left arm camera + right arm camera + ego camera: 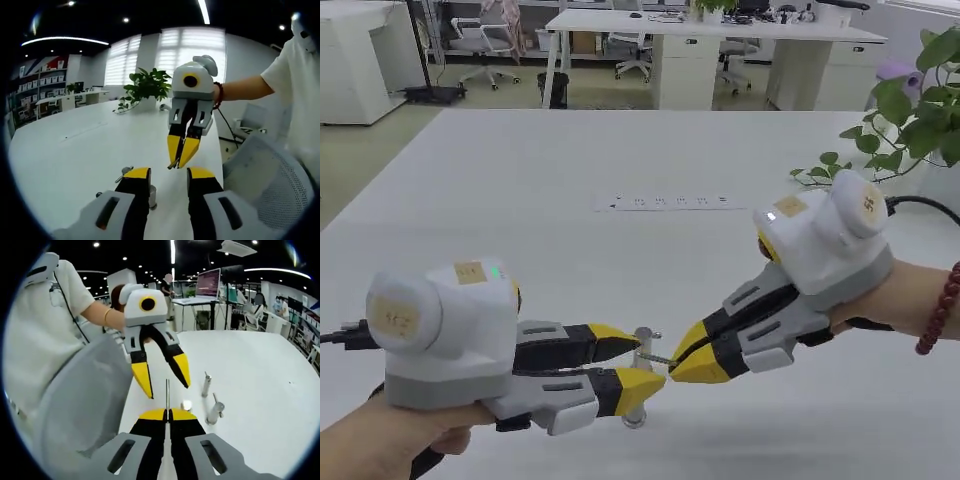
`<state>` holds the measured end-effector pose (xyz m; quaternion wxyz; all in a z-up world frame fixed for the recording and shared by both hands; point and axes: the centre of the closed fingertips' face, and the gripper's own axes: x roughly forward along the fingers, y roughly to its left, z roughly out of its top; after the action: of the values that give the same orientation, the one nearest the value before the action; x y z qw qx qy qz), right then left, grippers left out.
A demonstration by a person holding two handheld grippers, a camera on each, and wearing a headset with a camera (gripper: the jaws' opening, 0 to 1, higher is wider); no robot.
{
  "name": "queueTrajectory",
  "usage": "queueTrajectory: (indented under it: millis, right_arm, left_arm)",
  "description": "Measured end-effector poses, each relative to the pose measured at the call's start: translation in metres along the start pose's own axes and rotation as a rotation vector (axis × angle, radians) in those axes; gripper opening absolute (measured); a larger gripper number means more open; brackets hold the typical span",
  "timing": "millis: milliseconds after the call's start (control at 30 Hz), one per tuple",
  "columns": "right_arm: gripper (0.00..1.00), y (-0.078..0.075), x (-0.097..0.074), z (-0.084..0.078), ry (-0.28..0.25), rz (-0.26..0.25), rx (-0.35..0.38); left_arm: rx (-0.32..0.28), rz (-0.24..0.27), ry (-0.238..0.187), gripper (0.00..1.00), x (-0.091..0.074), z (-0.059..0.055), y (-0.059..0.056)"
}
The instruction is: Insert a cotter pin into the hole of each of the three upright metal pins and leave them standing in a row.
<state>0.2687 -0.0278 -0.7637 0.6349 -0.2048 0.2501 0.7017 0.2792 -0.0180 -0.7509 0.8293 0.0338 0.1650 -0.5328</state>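
Cotter pin (167, 392): a thin, straight, grey sliver of wire, pinched by one end between the shut yellow tips of the right gripper (168, 413), just beside the head of the nearest metal pin (641, 338). That metal pin is a short, shiny post on a round foot and stands upright on the white table (620, 160). The left gripper (650, 360) has its jaws spread wide on either side of the metal pin, gripping nothing, and its black-and-yellow fingers cover much of the shaft from above. Two more metal pins (206, 384) (216, 412) stand just beyond the nearest one, the closer of them leaning. Well beyond it lie a power strip (670, 202) and a leafy plant (920, 110). The cotter pin lies almost level, in line with the right gripper's jaws, its free end aimed at the metal pin's head; whether it has entered the hole cannot be told.
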Motion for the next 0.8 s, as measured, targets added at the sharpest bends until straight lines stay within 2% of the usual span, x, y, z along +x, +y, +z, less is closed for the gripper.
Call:
queueTrajectory:
  millis: [67, 167, 300, 467, 600, 700, 800]
  right_arm:
    - [0.03, -0.001, 0.000, -0.004, 0.021, -0.005, -0.006]
    - [0.03, -0.004, 0.000, -0.011, 0.057, -0.019, -0.018]
    - [0.03, -0.008, 0.000, -0.020, 0.096, -0.033, -0.033]
    - [0.03, -0.014, 0.002, -0.032, 0.154, -0.040, -0.056]
    - [0.03, -0.020, 0.005, -0.042, 0.191, -0.042, -0.066]
    - [0.03, -0.024, 0.006, -0.046, 0.204, -0.044, -0.066]
    - [0.03, -0.028, 0.007, -0.050, 0.214, -0.052, -0.067]
  left_arm:
    - [0.005, 0.013, 0.011, 0.30, 0.001, -0.004, 0.002]
    - [0.012, 0.052, 0.033, 0.30, 0.003, -0.013, 0.012]
    - [0.010, 0.089, 0.059, 0.29, 0.004, -0.022, 0.019]
    - [0.031, 0.114, 0.106, 0.29, 0.006, -0.035, 0.026]
    - [0.017, 0.131, 0.125, 0.28, 0.009, -0.043, 0.031]
    - [0.013, 0.143, 0.146, 0.27, 0.012, -0.048, 0.034]
    - [0.005, 0.148, 0.147, 0.27, 0.014, -0.051, 0.036]
